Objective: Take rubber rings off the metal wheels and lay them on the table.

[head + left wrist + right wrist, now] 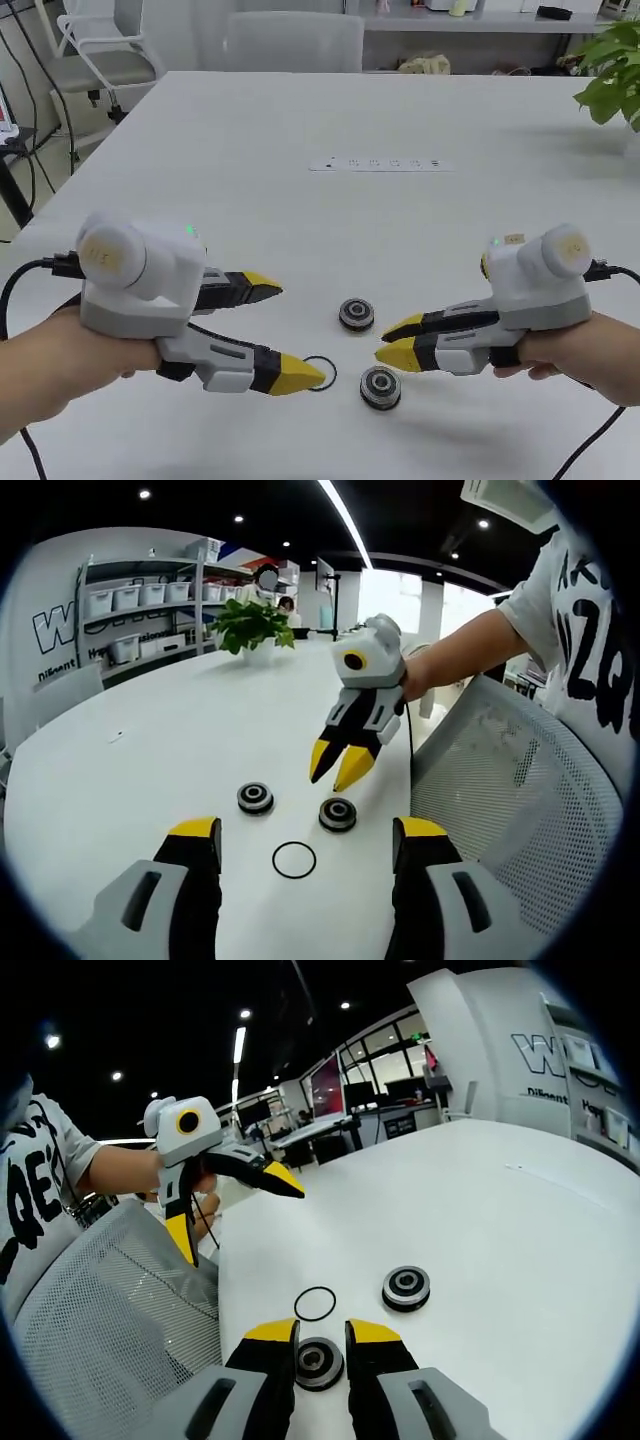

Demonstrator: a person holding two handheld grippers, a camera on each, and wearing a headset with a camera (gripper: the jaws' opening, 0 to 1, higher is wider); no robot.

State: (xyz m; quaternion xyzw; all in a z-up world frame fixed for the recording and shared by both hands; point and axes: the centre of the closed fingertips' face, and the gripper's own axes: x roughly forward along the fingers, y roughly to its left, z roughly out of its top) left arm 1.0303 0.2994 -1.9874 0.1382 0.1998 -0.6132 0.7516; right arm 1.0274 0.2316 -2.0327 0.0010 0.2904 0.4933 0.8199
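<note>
Loose rubber ring (335, 373), metal wheel (356, 314) at its 1 o'clock, second wheel (380, 387) at 4 o'clock; left gripper (300, 334) wide apart, right gripper (392, 340) narrowly parted, both empty.

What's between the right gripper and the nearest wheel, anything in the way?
Nothing visible. The right gripper is open, and the near wheel shows straight ahead in the gap between its jaws. The loose ring and the other wheel lie on the table beyond it, off the path.
</note>
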